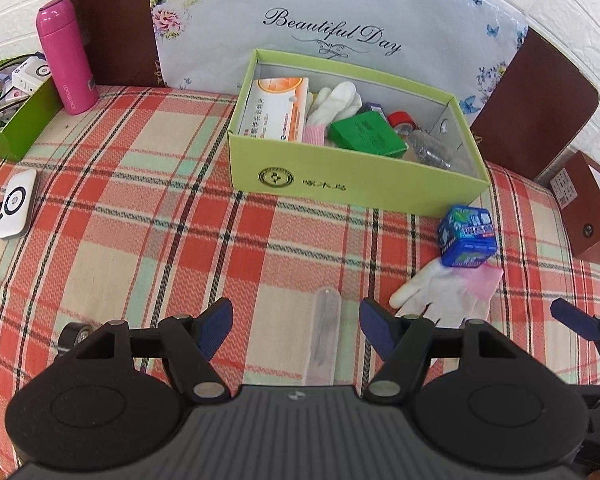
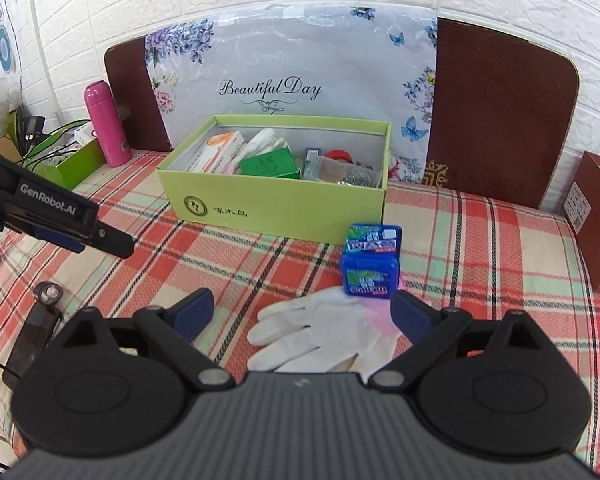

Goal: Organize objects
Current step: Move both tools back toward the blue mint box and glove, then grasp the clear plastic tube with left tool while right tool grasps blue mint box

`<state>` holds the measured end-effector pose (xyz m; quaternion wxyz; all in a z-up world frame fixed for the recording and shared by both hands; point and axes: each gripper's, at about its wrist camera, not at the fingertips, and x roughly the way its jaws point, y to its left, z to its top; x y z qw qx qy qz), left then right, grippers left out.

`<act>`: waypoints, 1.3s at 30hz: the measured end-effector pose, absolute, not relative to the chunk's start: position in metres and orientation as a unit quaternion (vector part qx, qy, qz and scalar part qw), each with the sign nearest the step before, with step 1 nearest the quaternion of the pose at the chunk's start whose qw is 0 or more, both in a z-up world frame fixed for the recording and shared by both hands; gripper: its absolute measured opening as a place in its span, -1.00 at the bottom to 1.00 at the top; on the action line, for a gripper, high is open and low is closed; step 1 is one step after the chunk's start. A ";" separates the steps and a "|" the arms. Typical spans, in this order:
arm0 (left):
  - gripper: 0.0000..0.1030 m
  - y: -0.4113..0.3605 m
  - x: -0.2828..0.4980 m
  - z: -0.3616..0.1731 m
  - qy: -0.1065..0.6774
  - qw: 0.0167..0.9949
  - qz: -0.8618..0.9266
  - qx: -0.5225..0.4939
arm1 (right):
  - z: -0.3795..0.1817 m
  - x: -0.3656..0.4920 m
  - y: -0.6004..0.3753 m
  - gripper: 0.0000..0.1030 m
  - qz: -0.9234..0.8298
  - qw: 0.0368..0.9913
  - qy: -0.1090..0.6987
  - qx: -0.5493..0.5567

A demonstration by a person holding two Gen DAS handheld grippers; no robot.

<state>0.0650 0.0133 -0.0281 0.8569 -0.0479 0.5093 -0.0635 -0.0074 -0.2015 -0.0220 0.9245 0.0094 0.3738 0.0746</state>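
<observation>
An open lime-green box (image 1: 340, 184) stands at the back of the plaid cloth, holding an orange medicine pack (image 1: 276, 108), a white glove, a green pack (image 1: 366, 132), red tape and a steel scourer. In front of its right corner a blue gum box (image 2: 370, 264) rests on the cuff of a white glove (image 2: 316, 332). My right gripper (image 2: 304, 316) is open above that glove, its pads clear of it. A clear plastic tube (image 1: 324, 336) lies on the cloth between the open pads of my left gripper (image 1: 296, 326), which do not touch it.
A pink bottle (image 1: 66, 60) and a small green box of cables (image 1: 20, 120) stand at the back left. A white charging pad (image 1: 18, 204) lies left, a brown paper bag (image 1: 584, 208) right. A black tape roll (image 1: 74, 334) sits by my left finger. Cushions line the back wall.
</observation>
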 end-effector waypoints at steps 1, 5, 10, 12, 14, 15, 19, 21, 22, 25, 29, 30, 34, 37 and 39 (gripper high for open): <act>0.41 0.013 0.063 -0.031 0.513 0.854 -0.064 -0.047 | -0.023 -0.011 -0.202 0.87 0.073 0.925 0.374 0.011; 0.41 0.011 0.056 -0.049 0.538 0.839 -0.075 -0.038 | -0.028 -0.019 -0.204 0.87 0.068 0.921 0.382 0.014; 0.41 0.006 0.054 -0.082 0.570 0.816 -0.085 -0.033 | -0.032 -0.025 -0.204 0.87 0.063 0.918 0.392 0.011; 0.41 0.003 0.054 -0.093 0.577 0.811 -0.089 -0.035 | -0.031 -0.026 -0.205 0.87 0.061 0.918 0.392 0.008; 0.41 0.001 0.053 -0.103 0.581 0.808 -0.093 -0.037 | -0.031 -0.026 -0.206 0.87 0.058 0.918 0.392 0.007; 0.41 0.000 0.054 -0.107 0.582 0.807 -0.095 -0.037 | -0.031 -0.026 -0.207 0.87 0.057 0.918 0.392 0.006; 0.41 -0.006 0.056 -0.122 0.580 0.807 -0.103 -0.036 | -0.034 -0.027 -0.210 0.87 0.047 0.916 0.398 0.008; 0.35 -0.010 0.059 -0.127 0.583 0.805 -0.107 -0.030 | -0.035 -0.027 -0.212 0.87 0.042 0.915 0.401 0.010; 0.30 -0.011 0.060 -0.129 0.584 0.804 -0.108 -0.028 | -0.036 -0.026 -0.212 0.87 0.041 0.914 0.403 0.011; 0.15 -0.012 0.061 -0.128 0.574 0.811 -0.111 -0.022 | -0.039 -0.024 -0.212 0.87 0.041 0.912 0.409 0.009; -0.18 -0.007 0.064 -0.128 0.571 0.814 -0.103 -0.021 | -0.042 -0.019 -0.211 0.87 0.045 0.909 0.415 0.006; -0.31 -0.006 0.064 -0.129 0.570 0.815 -0.099 -0.021 | -0.043 -0.018 -0.210 0.87 0.046 0.908 0.417 0.006; -0.36 -0.003 0.065 -0.130 0.570 0.816 -0.094 -0.024 | -0.048 -0.010 -0.208 0.87 0.050 0.904 0.424 -0.001; -0.36 -0.006 0.064 -0.131 0.568 0.817 -0.095 -0.016 | -0.052 0.001 -0.208 0.87 0.049 0.902 0.428 -0.007; -0.36 -0.007 0.064 -0.132 0.566 0.818 -0.098 -0.012 | -0.055 0.013 -0.210 0.87 0.042 0.901 0.431 -0.002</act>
